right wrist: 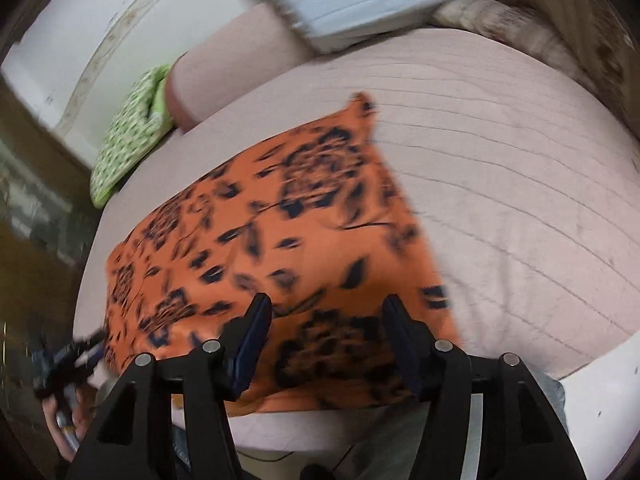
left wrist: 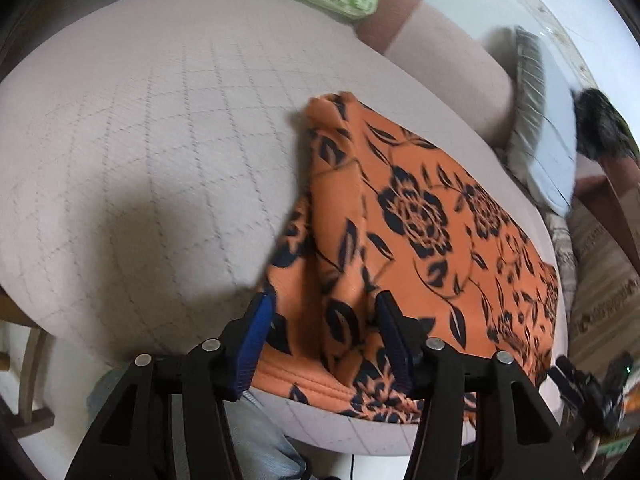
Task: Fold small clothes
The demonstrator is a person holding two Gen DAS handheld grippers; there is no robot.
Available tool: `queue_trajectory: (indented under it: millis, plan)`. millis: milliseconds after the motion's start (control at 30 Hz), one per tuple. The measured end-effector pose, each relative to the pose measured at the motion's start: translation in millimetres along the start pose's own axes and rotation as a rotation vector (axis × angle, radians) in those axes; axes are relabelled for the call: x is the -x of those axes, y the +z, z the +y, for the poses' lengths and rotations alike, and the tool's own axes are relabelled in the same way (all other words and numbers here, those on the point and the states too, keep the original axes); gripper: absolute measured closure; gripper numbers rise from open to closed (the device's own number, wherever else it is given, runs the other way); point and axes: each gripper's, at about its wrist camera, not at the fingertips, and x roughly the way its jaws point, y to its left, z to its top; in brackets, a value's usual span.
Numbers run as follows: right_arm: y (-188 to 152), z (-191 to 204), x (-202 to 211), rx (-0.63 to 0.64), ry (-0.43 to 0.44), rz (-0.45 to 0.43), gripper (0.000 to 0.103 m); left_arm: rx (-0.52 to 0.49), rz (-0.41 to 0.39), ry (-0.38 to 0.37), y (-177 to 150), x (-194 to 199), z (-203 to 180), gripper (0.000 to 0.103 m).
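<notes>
Your left gripper [left wrist: 324,310] hangs at 6 o'clock in the left wrist view, its two black arms ending in blue ribbed pads [left wrist: 256,336] that stand apart with nothing pressed between them; the orange fabric with a black flower-and-leaf print [left wrist: 420,216] lies below the gap, not pinched. That small garment rests flat on the pale pink quilted bed cover [left wrist: 168,140], running from the near hem at 6 o'clock up toward 12 o'clock and filling the 3 o'clock half of the view, with a raised crease along its 9 o'clock edge. Your right gripper [right wrist: 326,312] also sits at 6 o'clock in the right wrist view, jaws parted and empty, with the same orange printed cloth [right wrist: 280,220] spread under them; here the cloth reaches from 6 o'clock toward 9 o'clock, and one corner points up at 12 o'clock. The near hem of the cloth lies just at the front edge of the quilted cover [right wrist: 500,168]. A green-and-white patterned cushion [right wrist: 128,132] lies at 10 o'clock in the right view, touching a plain pink bolster [right wrist: 240,48] beside it. A light blue folded blanket with a grey fringe [right wrist: 352,4] sits at 12 o'clock. At 8 o'clock the other gripper shows as a dark blur, with a hand [right wrist: 64,416] below it.
</notes>
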Motion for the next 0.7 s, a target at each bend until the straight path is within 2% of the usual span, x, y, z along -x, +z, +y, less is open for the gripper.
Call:
queue_trajectory:
  millis: [133, 267, 300, 367, 400, 467, 633, 700]
  plan:
    - [-2, -21, 2, -0.042, -0.029, -0.031, 0.049, 0.027, -0.010, -0.055, -1, -4, 11, 0.068]
    - [-3, -18, 1, -0.023, -0.055, -0.039, 0.050, -0.004, 0.016, -0.110, -7, -6, 11, 0.071]
    - [-5, -14, -1, 0.000, -0.055, -0.030, 0.053, -0.020, 0.031, -0.092, -9, -9, 8, 0.071]
    - [-8, -2, -7, 0.057, -0.088, -0.019, 0.069, -0.047, 0.061, -0.071, -9, -14, 4, 0.075]
    - [-9, 2, -9, 0.081, -0.112, -0.014, 0.071, -0.064, 0.073, -0.050, -8, -18, 0, 0.081]
    - [-11, 8, -12, 0.111, -0.145, -0.015, 0.089, -0.076, 0.065, -0.022, -8, -21, -5, 0.091]
    - [-14, 7, -2, 0.102, -0.195, -0.071, 0.094, -0.150, -0.041, 0.050, -12, -4, -20, 0.095]
    - [-16, 11, 6, 0.118, -0.217, -0.105, 0.094, -0.150, -0.068, 0.055, -16, 4, -20, 0.095]
